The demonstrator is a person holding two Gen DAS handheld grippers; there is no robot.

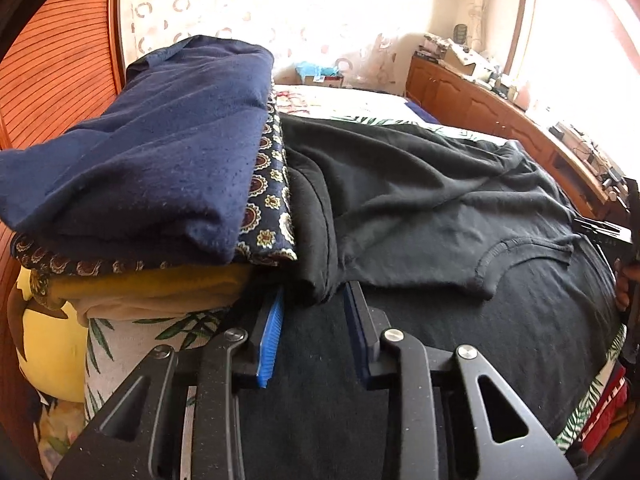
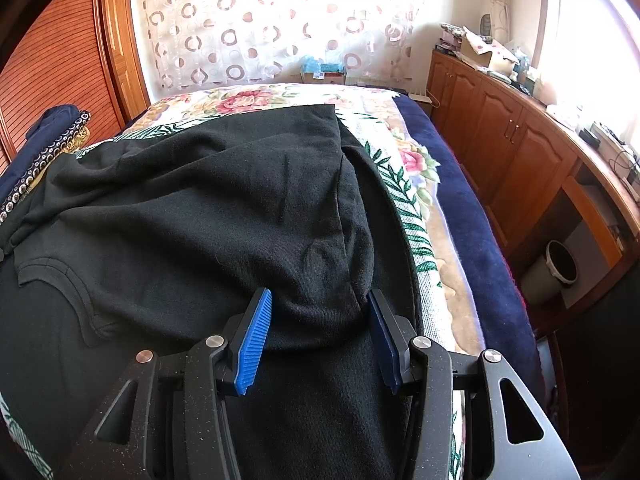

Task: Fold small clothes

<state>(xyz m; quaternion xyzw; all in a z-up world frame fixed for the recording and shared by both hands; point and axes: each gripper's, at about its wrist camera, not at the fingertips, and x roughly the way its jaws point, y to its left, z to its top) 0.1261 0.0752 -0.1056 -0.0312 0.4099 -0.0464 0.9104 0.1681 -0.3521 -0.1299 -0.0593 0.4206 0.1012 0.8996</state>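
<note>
A black T-shirt (image 1: 440,208) lies spread over the bed, its neckline (image 1: 520,252) toward the near right. My left gripper (image 1: 314,290) is shut on a folded edge of the shirt, the fabric bunched between its blue pads (image 1: 268,340), right beside a pile of folded clothes. In the right wrist view the same T-shirt (image 2: 200,208) covers the sheet. There my right gripper (image 2: 320,300) is shut on a thick bunch of its right side, which fills the gap between the pads (image 2: 252,344).
The pile at the left has a navy garment (image 1: 152,148) on top, a patterned cloth (image 1: 272,200) and a yellow one (image 1: 152,284) below. The bed has a floral sheet (image 2: 280,100) and a blue blanket (image 2: 460,184). Wooden cabinets (image 2: 500,152) and a bin (image 2: 560,264) stand at the right.
</note>
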